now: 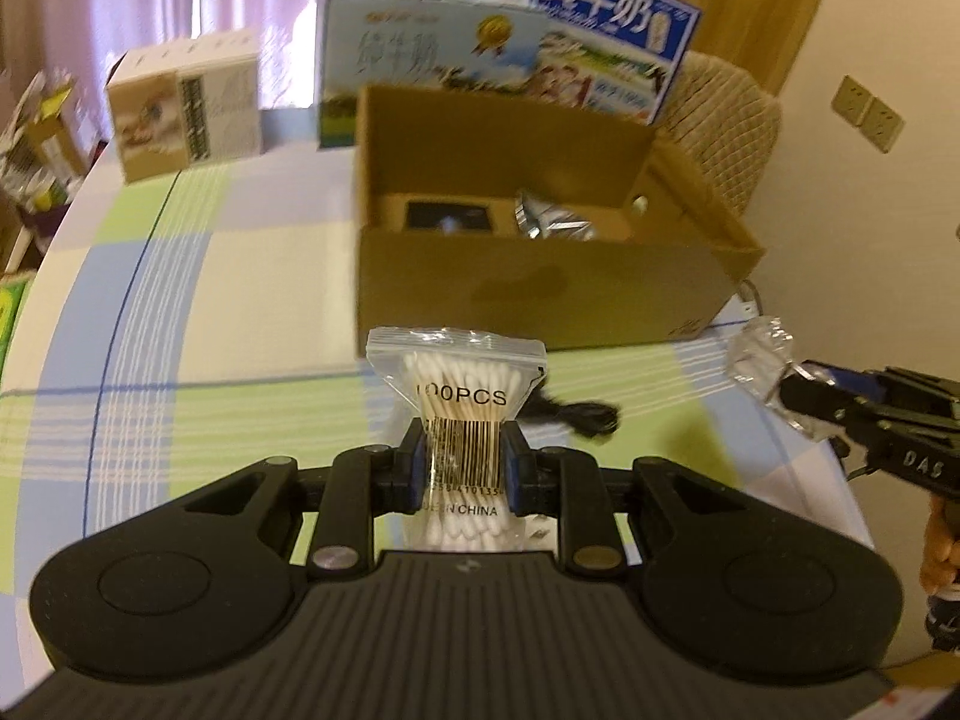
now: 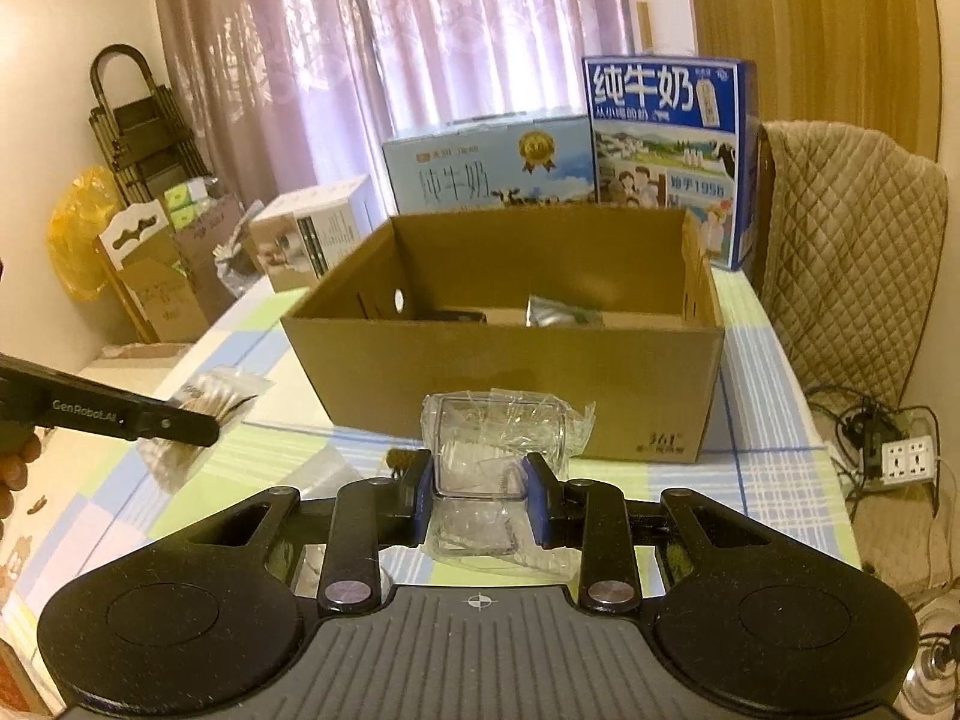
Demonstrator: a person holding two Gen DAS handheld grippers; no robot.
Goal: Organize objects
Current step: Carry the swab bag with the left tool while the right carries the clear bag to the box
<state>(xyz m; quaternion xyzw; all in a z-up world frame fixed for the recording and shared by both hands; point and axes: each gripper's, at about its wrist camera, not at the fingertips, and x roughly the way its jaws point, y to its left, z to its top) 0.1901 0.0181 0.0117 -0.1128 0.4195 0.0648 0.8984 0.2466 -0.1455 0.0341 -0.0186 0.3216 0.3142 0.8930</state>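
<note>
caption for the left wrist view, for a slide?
Left tool shut on a bag of cotton swabs, facing the open cardboard box on the checked tablecloth.

Pale mauve curtains (image 2: 384, 66) glow with daylight behind the table, whose checked cloth (image 2: 774, 396) runs green, blue and white. A wooden door (image 2: 810, 30) stands to the right, beside a quilted beige chair cover (image 2: 852, 252). The walls are cream (a folded stepladder (image 2: 141, 126) leans in the left corner). A power strip (image 2: 906, 456) lies on the floor.
</note>
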